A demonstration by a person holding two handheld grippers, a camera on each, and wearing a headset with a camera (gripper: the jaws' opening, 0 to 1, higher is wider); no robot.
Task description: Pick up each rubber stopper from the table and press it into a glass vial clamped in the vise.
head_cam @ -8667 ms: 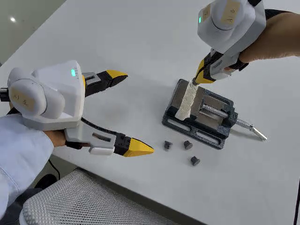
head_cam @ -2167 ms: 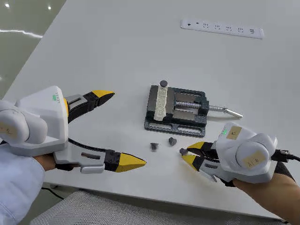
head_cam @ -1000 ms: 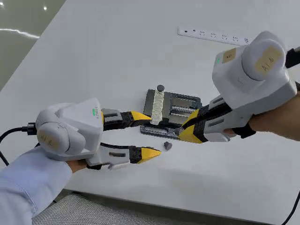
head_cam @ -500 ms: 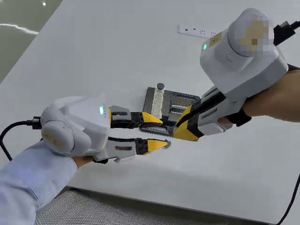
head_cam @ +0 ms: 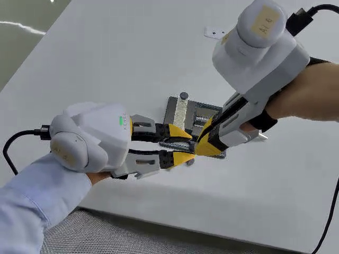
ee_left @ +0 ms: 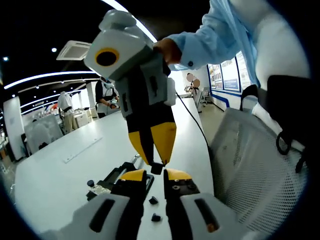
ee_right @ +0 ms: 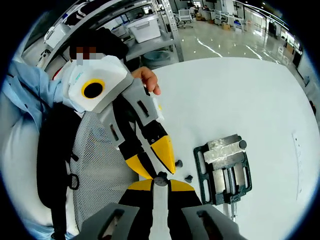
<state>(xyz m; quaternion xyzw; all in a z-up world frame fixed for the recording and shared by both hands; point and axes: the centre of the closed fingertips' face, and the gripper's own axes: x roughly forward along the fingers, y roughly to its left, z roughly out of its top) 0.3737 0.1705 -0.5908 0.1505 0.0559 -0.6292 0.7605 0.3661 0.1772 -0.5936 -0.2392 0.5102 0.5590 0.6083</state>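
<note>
My right fingers are pinched on a rubber stopper, held clear of the tabletop on the near side of the vise. My left fingers stand apart and empty, tips close by it (together we hide the vise's near edge in the head view). Two loose stoppers lie near the vise. A vial at its far end is already capped. A power strip lies far back. The handwritten sticker seems to read "A1 4".
</note>
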